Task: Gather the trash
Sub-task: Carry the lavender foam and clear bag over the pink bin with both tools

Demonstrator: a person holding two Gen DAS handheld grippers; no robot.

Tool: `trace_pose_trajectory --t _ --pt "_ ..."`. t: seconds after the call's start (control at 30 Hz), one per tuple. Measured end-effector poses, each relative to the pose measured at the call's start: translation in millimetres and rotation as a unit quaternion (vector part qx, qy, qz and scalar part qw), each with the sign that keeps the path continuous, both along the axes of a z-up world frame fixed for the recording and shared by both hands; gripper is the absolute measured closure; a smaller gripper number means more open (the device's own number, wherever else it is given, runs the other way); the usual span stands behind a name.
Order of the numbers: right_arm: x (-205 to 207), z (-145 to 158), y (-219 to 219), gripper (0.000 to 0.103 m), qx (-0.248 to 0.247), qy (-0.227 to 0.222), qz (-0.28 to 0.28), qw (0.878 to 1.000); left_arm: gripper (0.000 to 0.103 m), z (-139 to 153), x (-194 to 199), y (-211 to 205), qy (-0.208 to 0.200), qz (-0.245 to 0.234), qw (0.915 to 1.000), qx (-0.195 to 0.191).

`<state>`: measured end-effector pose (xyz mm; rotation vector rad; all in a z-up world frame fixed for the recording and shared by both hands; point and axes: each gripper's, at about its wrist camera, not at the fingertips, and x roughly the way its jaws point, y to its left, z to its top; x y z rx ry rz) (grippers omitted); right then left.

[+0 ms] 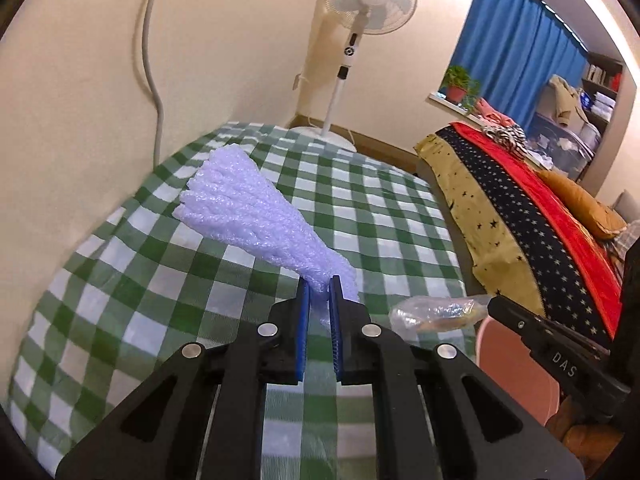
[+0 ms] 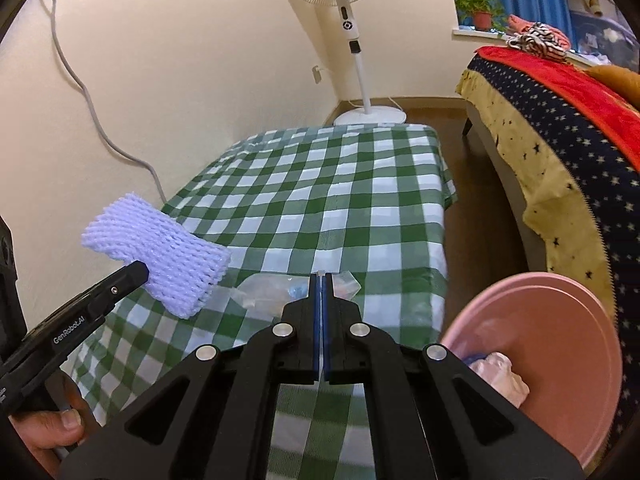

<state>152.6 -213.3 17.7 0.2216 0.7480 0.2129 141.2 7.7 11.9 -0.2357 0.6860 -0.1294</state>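
My left gripper (image 1: 320, 286) is shut on the narrow end of a pale lilac foam fruit net (image 1: 248, 210), which hangs in the air above the green checked tablecloth (image 1: 380, 208). The right wrist view shows the same foam net (image 2: 160, 248) at the left, pinched by the left gripper (image 2: 140, 270). My right gripper (image 2: 323, 278) is shut on a crumpled clear plastic wrapper (image 2: 264, 294), lifted just above the cloth. In the left wrist view that wrapper (image 1: 436, 312) sticks out from the right gripper (image 1: 490, 304). A pink bin (image 2: 560, 360) stands low at the right.
The bin holds a pale crumpled bag (image 2: 500, 372). A bed with starred yellow, navy and red covers (image 2: 560, 128) runs along the right. A white standing fan (image 2: 352, 40) stands behind the table by the wall, and a grey cable (image 2: 92, 112) hangs down the wall. A hand (image 2: 52, 428) grips the left tool.
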Motion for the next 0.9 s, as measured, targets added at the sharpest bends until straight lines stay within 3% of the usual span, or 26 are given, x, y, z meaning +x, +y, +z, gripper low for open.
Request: trace_pose_trajectory --t 0.53,0.9 --pt "-84.8 46.6 -23.6 0.102 0.016 -0.036 -0.016 0.999 0.093 23.3 -67.3 -10.8 -0.022 -0.030 0.9989 0.028" --pt "-125.4 39.3 -43.0 0.102 0.020 -0.043 -0.046 0.998 0.093 19.4 -91.0 -27.2 -0.043 -0.058 0.9964 0.043"
